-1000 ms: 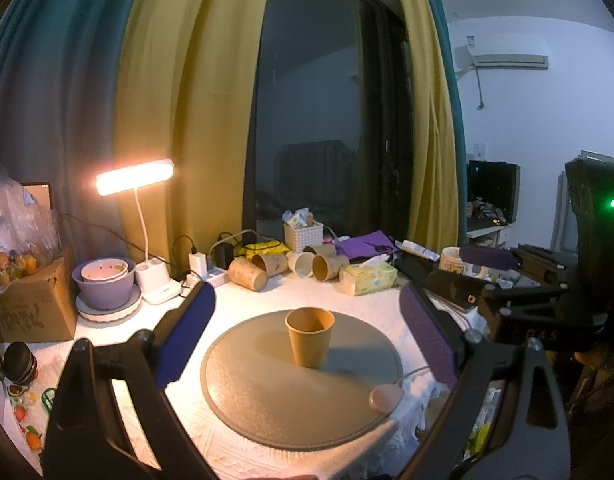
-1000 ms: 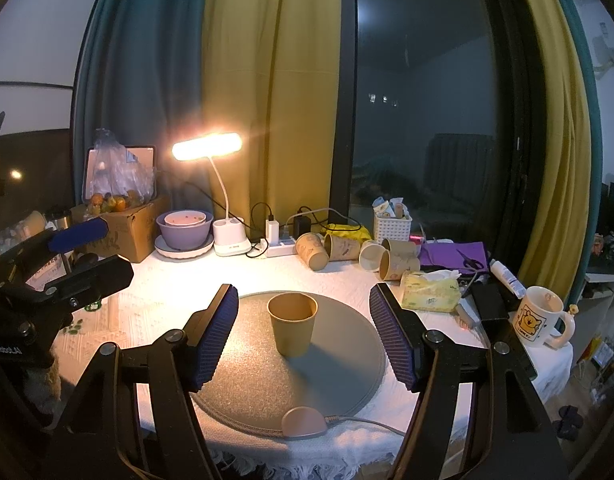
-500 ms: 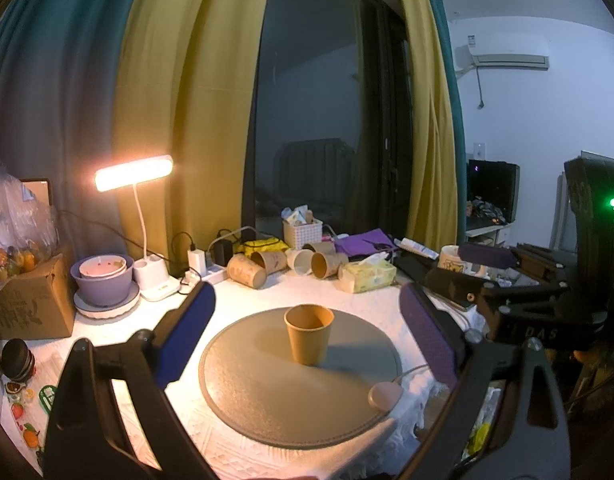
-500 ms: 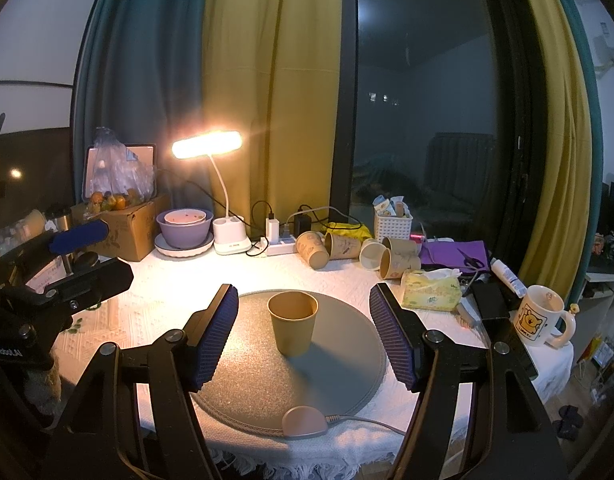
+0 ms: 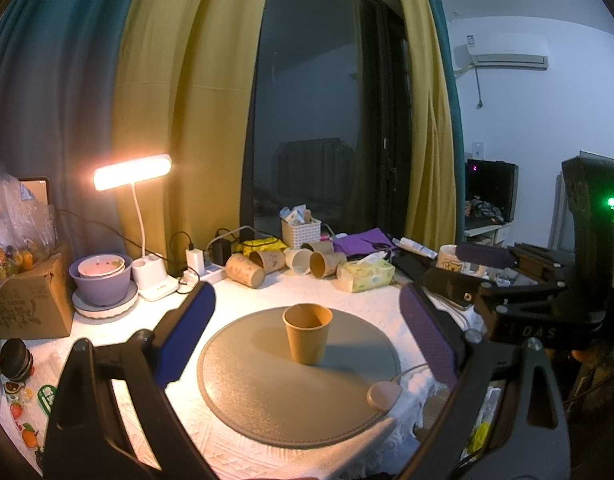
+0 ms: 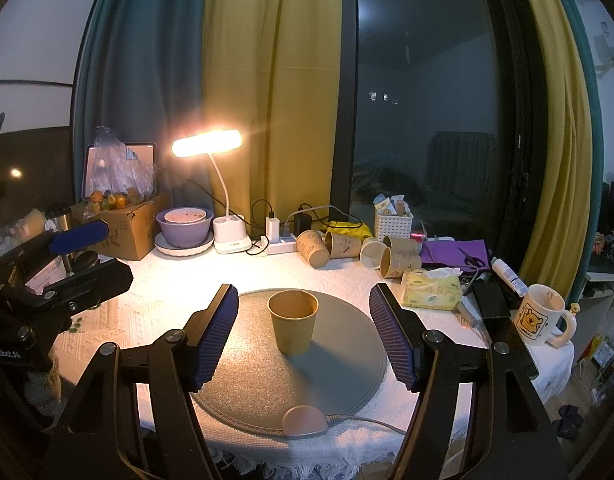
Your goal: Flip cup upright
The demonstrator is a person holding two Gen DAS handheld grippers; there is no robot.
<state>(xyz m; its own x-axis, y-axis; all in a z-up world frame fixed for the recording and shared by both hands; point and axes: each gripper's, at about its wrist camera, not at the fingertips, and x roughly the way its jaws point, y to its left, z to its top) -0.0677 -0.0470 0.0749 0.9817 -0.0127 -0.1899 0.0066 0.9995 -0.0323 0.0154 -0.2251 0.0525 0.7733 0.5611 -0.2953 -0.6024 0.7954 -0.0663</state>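
Through my left wrist camera, my left gripper [image 5: 307, 332] is spread wide with nothing between its pads, and the paper cup [image 5: 307, 338] sits straight ahead of it, framed in the gap but beyond the fingertips, touching neither pad. The cup stands on the round grey mat [image 5: 267, 400], toward the far half, mouth up, its long axis vertical. My other gripper shows off to the right side of this view, away from the cup.

Through my right wrist camera, my right gripper [image 6: 303, 334] is likewise spread wide and empty. The cup [image 6: 293, 326] is dead centre between the two blue pads, a little past their tips, rim open to the ceiling, base flat on the mat [image 6: 235, 384]. The left gripper [image 6: 67, 264] sits well to the left here, over the white tablecloth [image 6: 155, 300].

I judge the right gripper the nearer, and more squarely lined up. With the cup already standing on its base, I judge the flip done; any further move would only be backing straight off without clipping the rim.
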